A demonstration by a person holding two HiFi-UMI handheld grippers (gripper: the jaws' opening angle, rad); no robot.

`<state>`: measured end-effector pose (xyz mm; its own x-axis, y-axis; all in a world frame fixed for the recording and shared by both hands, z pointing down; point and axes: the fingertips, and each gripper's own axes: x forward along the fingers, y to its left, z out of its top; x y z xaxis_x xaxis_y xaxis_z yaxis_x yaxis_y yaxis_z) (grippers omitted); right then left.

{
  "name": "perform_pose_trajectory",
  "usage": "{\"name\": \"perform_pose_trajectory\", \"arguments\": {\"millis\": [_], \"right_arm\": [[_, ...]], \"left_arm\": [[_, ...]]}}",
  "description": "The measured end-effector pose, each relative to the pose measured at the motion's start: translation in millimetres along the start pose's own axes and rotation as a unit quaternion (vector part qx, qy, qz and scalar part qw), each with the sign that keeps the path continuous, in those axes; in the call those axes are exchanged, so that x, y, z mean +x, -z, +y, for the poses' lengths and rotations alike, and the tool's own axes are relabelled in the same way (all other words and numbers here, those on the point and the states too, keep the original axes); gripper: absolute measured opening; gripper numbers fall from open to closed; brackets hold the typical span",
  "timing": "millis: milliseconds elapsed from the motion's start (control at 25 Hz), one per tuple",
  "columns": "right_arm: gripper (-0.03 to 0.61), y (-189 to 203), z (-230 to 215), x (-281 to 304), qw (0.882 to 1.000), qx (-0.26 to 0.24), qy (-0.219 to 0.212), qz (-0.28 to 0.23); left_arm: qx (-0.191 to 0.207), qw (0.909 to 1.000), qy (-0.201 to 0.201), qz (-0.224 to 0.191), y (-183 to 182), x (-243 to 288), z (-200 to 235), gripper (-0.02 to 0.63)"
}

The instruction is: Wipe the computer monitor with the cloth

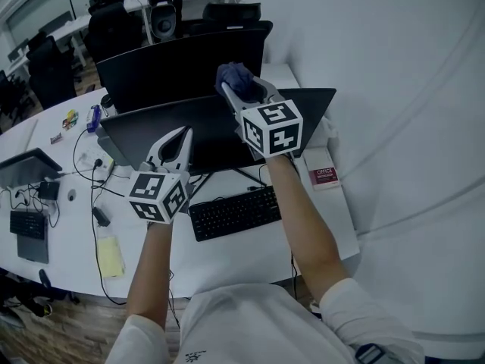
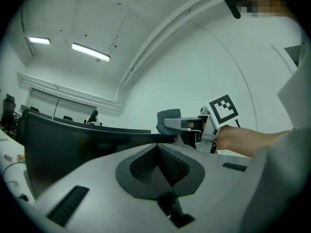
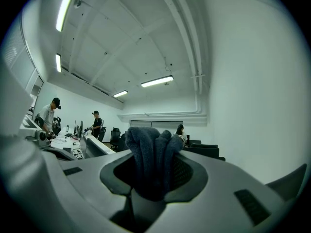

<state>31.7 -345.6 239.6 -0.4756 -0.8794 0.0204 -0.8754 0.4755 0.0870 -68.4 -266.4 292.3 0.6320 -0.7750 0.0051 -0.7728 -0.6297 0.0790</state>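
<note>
Jaws pressed together, the left gripper [image 1: 184, 132] sits beside the right gripper [image 1: 241, 83], which pinches the cloth [image 1: 233, 75] at the monitor [image 1: 206, 133] top, a box [image 1: 323, 177] seemingly marked "OFFICE" to its right.

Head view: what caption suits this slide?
Right hand-held gripper holds a bunched blue cloth by the wide black monitor top edge.

Right gripper [image 3: 154, 178] with jaws clamped on a bunched dark cloth [image 3: 153, 157], office ceiling with strip lights [image 3: 157, 81] above, two standing people [image 3: 48, 115] at desks far left, seated person [image 3: 180, 131] behind the cloth
</note>
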Motion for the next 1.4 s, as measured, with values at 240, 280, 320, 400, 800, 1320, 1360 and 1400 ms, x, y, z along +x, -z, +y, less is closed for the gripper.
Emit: {"name": "perform_pose_trajectory", "arguments": {"millis": [240, 280, 320, 400, 800, 1320, 1360, 1400], "right_arm": [[0.138, 6, -45, -25, 1.000, 0.004, 0.027, 0.002], [0.138, 7, -52, -29, 0.999, 0.004, 0.031, 0.003], [0.138, 8, -60, -33, 0.999, 0.005, 0.036, 0.003], [0.137, 9, -76, -42, 0.999, 0.009, 0.045, 0.002], [0.138, 13, -125, -75, 0.998, 0.011, 0.058, -0.003], [0.138, 18, -195, -115, 0.996, 0.032, 0.087, -0.015], [0.138, 19, -199, -117, 0.995, 0.033, 0.088, -0.017], [0.138, 19, -203, -119, 0.995, 0.035, 0.089, -0.018]], "left_arm": [[0.001, 0.9998, 0.019, -0.001, 1, 24, -29, 0.009], [0.001, 0.9997, 0.023, -0.001, 2, 28, -35, 0.009], [0.000, 0.9996, 0.027, 0.000, 2, 32, -40, 0.009], [-0.002, 0.9994, 0.034, 0.000, 4, 41, -51, 0.009], [0.005, 0.9988, 0.049, 0.004, 9, 81, -101, 0.009], [0.009, 0.9972, 0.073, 0.008, 14, 122, -155, 0.009], [0.009, 0.9971, 0.075, 0.009, 14, 125, -158, 0.009], [0.010, 0.9970, 0.077, 0.010, 15, 128, -161, 0.009]]}}
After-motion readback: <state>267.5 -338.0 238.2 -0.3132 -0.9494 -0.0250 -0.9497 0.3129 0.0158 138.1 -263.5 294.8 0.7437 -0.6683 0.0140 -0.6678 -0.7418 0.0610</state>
